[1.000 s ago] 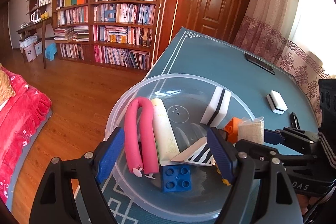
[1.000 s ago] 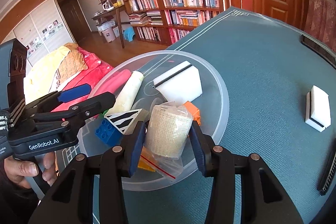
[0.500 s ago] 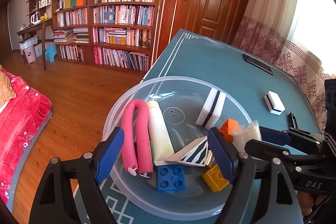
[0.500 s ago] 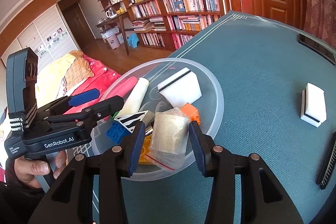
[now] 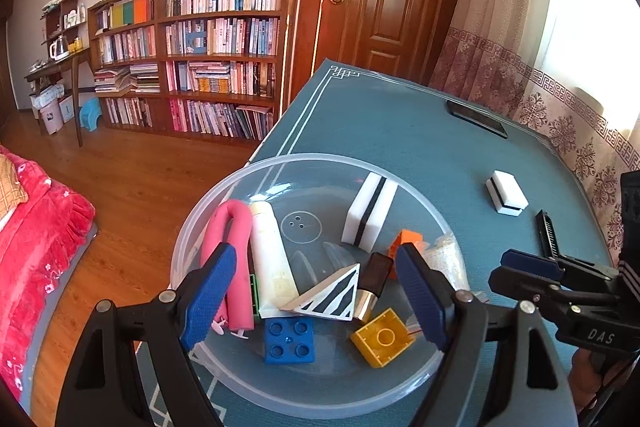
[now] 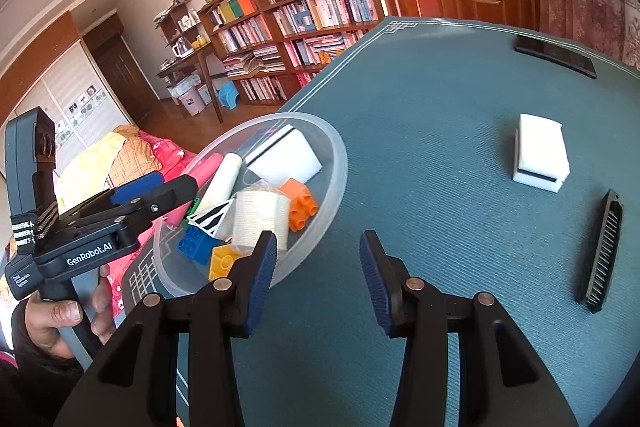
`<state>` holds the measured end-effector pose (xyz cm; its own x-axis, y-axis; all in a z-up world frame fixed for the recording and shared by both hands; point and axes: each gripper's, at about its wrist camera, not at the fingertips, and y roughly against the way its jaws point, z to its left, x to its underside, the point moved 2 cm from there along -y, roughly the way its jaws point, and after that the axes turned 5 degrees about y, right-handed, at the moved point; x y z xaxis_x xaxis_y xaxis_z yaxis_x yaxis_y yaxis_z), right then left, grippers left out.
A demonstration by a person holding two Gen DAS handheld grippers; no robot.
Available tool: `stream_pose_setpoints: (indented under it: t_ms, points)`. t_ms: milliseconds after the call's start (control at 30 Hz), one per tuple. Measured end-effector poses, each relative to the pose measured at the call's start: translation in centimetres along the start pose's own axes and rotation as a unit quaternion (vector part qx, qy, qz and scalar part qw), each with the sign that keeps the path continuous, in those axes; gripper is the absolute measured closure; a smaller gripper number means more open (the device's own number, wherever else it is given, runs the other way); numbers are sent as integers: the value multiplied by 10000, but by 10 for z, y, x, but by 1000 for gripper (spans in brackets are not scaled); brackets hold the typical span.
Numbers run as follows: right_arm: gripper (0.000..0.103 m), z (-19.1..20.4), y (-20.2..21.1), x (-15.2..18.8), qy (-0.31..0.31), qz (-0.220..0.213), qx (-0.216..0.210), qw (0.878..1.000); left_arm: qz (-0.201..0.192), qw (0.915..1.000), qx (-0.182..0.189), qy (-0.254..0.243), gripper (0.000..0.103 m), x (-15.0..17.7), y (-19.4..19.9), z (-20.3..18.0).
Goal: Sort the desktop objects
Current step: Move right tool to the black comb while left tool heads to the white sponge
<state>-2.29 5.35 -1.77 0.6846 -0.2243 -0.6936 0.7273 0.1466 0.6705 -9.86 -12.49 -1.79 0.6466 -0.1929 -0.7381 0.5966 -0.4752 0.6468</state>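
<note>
A clear plastic bowl (image 5: 320,157) sits at the table's left edge. It holds a pink foam curler (image 5: 236,255), a cream tube (image 5: 270,251), a striped white sponge (image 5: 370,211), blue (image 5: 289,341), yellow (image 5: 382,337) and orange (image 5: 408,239) bricks, and a bagged gauze roll (image 6: 260,219). My left gripper (image 5: 314,297) hangs open above the bowl's near side, holding nothing. My right gripper (image 6: 318,279) is open and empty over bare cloth, just right of the bowl (image 6: 340,163). A second white sponge (image 6: 540,155) and a black comb (image 6: 602,251) lie on the table to the right.
A dark phone (image 6: 554,57) lies near the far right edge of the blue tablecloth (image 6: 440,99). The table's left edge drops to a wooden floor, with a red sofa (image 5: 36,239) below. A hand (image 6: 60,323) grips the left gripper's handle.
My right gripper has opened and let go of the bagged gauze roll, which now rests in the bowl. The gripper has pulled back to the right. The left gripper has barely moved.
</note>
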Motion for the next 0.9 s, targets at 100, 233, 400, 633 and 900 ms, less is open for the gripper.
stream_pose_setpoints:
  t_ms: [100, 233, 400, 633, 900]
  points:
    - [56, -18, 6, 5, -240, -17, 228, 9995, -2, 10000, 56, -77, 18, -1, -1, -12]
    - [56, -40, 19, 12, -527, -127, 630, 9965, 43, 9997, 155, -202, 18, -1, -3, -25]
    - [56, -64, 35, 18, -791, -264, 1020, 9913, 99, 9987, 293, -412, 18, 2, -4, -45]
    - [56, -97, 49, 30, -1188, -305, 1467, 9816, 134, 9969, 507, -585, 17, 5, -3, -73]
    - [56, -128, 62, 42, -1569, -341, 1823, 9700, 165, 9941, 693, -815, 13, 10, -4, -101]
